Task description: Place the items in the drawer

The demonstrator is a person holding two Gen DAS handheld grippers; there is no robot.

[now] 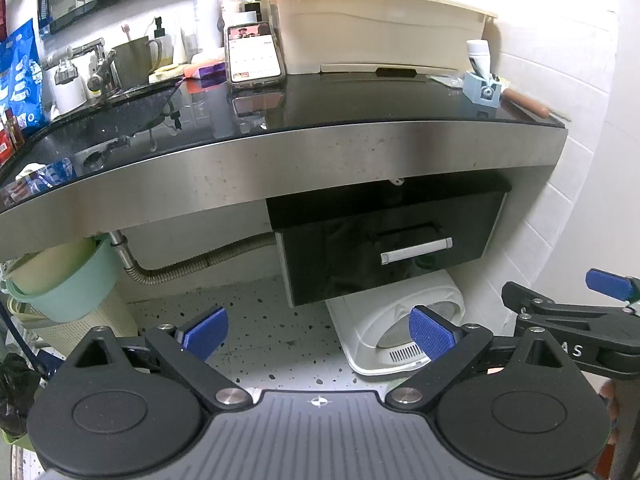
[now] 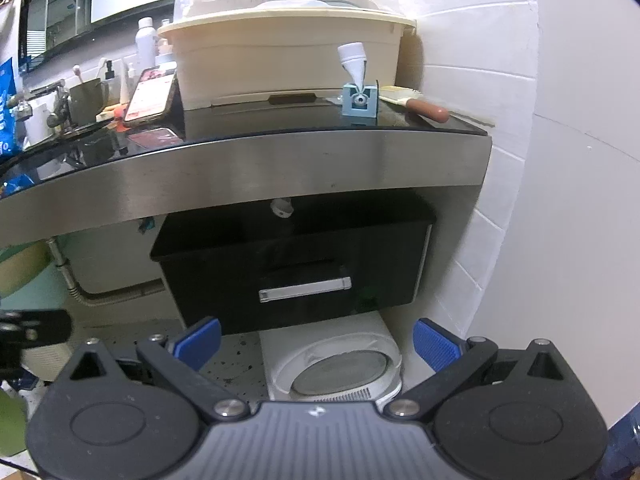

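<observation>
A black drawer (image 1: 384,244) (image 2: 292,268) with a silver handle (image 1: 416,251) (image 2: 305,289) hangs closed under the steel-edged counter (image 1: 320,152) (image 2: 240,160). On the counter's right end stand a white tube in a blue holder (image 1: 482,80) (image 2: 359,88) and a brush with a reddish-brown handle (image 1: 524,102) (image 2: 416,106). My left gripper (image 1: 320,332) is open and empty, low in front of the drawer. My right gripper (image 2: 318,344) is open and empty too, straight below the handle. The right gripper's arm (image 1: 572,320) shows at the right of the left wrist view.
A phone (image 1: 254,54) (image 2: 149,94) leans against a cream tub (image 1: 376,36) (image 2: 288,56). A tap (image 1: 80,60), mug (image 1: 134,60) and bottles (image 1: 207,12) crowd the sink side. Below are a white round-fronted appliance (image 1: 400,332) (image 2: 336,364), a green basin (image 1: 68,284), a flexible pipe (image 1: 192,264) and the tiled wall (image 2: 500,160) on the right.
</observation>
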